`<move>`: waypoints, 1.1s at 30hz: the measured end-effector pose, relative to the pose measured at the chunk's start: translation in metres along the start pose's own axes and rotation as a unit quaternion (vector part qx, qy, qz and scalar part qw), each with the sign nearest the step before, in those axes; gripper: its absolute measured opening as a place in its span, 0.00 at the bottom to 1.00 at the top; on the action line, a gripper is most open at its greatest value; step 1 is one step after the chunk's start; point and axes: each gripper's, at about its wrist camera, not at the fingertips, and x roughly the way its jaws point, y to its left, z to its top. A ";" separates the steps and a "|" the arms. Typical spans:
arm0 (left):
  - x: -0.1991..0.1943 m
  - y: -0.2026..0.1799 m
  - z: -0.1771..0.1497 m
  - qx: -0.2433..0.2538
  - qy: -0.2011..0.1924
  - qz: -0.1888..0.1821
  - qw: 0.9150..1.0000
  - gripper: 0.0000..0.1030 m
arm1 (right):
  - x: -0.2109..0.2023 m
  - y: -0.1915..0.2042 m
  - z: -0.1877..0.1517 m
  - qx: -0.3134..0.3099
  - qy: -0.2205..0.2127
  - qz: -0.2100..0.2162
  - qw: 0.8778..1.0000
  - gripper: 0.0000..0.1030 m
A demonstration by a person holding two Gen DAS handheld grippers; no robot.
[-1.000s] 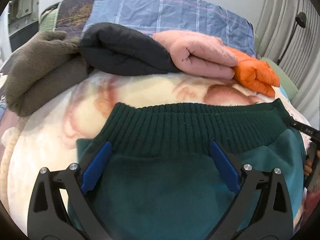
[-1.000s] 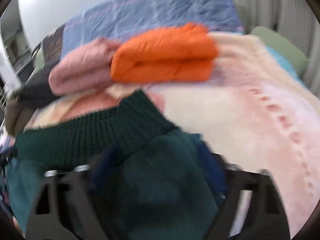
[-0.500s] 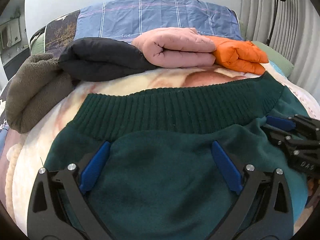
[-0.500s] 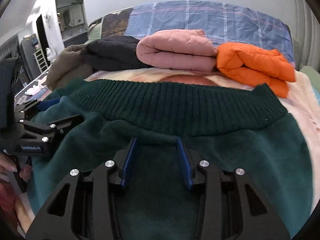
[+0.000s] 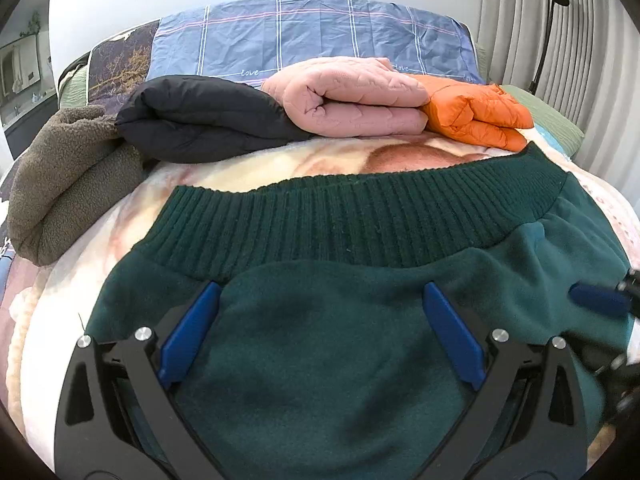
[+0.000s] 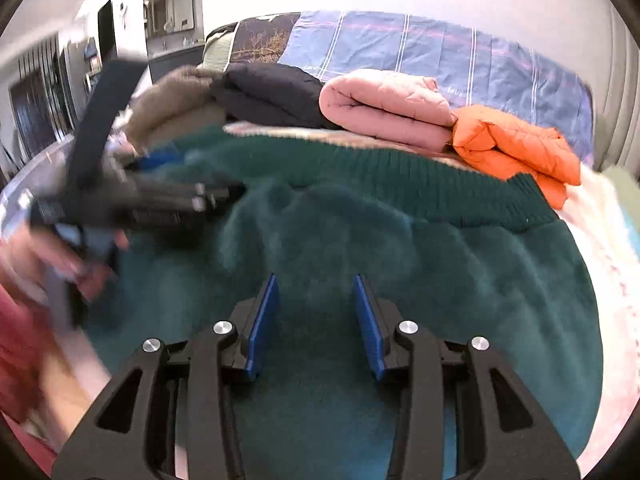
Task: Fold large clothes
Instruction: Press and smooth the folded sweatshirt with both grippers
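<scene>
A dark green fleece sweater [image 5: 328, 340] with a ribbed hem [image 5: 360, 224] lies spread on the bed, hem toward the far side. It also fills the right wrist view [image 6: 400, 264]. My left gripper [image 5: 320, 300] is open wide, its blue pads low over the fleece just short of the ribbed hem. My right gripper [image 6: 316, 296] is open with a narrower gap, over the middle of the fleece and holding nothing. The right gripper shows blurred at the right edge of the left wrist view [image 5: 600, 304]. The left gripper shows blurred in the right wrist view [image 6: 160, 196].
Folded jackets lie in a row beyond the hem: black [image 5: 200, 120], pink [image 5: 352, 104], orange [image 5: 476, 116]. A brown fleece [image 5: 60, 176] lies at the far left. A blue plaid pillow [image 5: 312, 36] stands behind. The cream blanket [image 5: 240, 168] covers the bed. Curtains hang on the right.
The green sweater has been laid down flat on the bed. My right gripper's jaws have opened a little and it has swung to face left. Both grippers have drawn slightly back from the hem.
</scene>
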 end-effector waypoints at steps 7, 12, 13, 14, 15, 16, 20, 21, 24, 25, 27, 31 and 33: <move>0.000 -0.002 -0.001 -0.001 -0.002 -0.001 1.000 0.98 | -0.032 -0.004 0.005 0.016 -0.001 0.055 0.998 0.40; 0.000 -0.003 -0.003 0.002 -0.005 -0.001 1.000 0.98 | -0.024 0.008 -0.016 -0.022 0.017 0.032 0.999 0.42; 0.000 -0.003 -0.003 0.002 -0.005 0.000 1.000 0.98 | -0.024 0.007 -0.013 -0.016 0.022 0.034 0.999 0.42; 0.000 -0.003 -0.003 0.002 -0.006 -0.001 1.000 0.98 | -0.024 0.006 -0.011 -0.014 0.026 0.037 0.999 0.42; -0.001 -0.002 -0.004 0.001 -0.006 -0.001 1.000 0.98 | -0.026 0.004 -0.009 -0.007 0.030 0.043 0.999 0.42; -0.001 -0.002 -0.004 0.001 -0.006 -0.001 1.000 0.98 | -0.030 0.000 -0.007 0.012 0.038 0.055 0.998 0.42; -0.001 -0.001 -0.005 0.000 -0.008 -0.004 1.000 0.98 | -0.036 0.008 -0.014 0.004 0.061 0.077 0.995 0.42; -0.001 -0.001 -0.005 0.001 -0.009 -0.003 1.000 0.98 | -0.032 0.010 -0.019 -0.004 0.063 0.071 0.995 0.43; -0.001 0.000 -0.005 0.002 -0.010 -0.001 1.000 0.98 | -0.029 0.012 -0.017 -0.002 0.065 0.069 0.995 0.43; -0.002 0.000 -0.005 0.001 -0.010 -0.002 1.000 0.98 | -0.031 0.010 -0.014 0.002 0.067 0.076 0.995 0.44; -0.002 0.000 -0.005 0.001 -0.010 -0.003 1.000 0.98 | -0.035 0.000 -0.002 0.014 0.071 0.099 0.992 0.44; -0.002 0.000 -0.005 0.001 -0.011 -0.002 1.000 0.98 | -0.036 -0.019 0.033 0.011 0.027 0.044 0.999 0.44; -0.002 0.001 -0.005 0.001 -0.011 -0.002 1.000 0.98 | -0.023 -0.033 0.054 0.035 0.019 0.044 0.998 0.44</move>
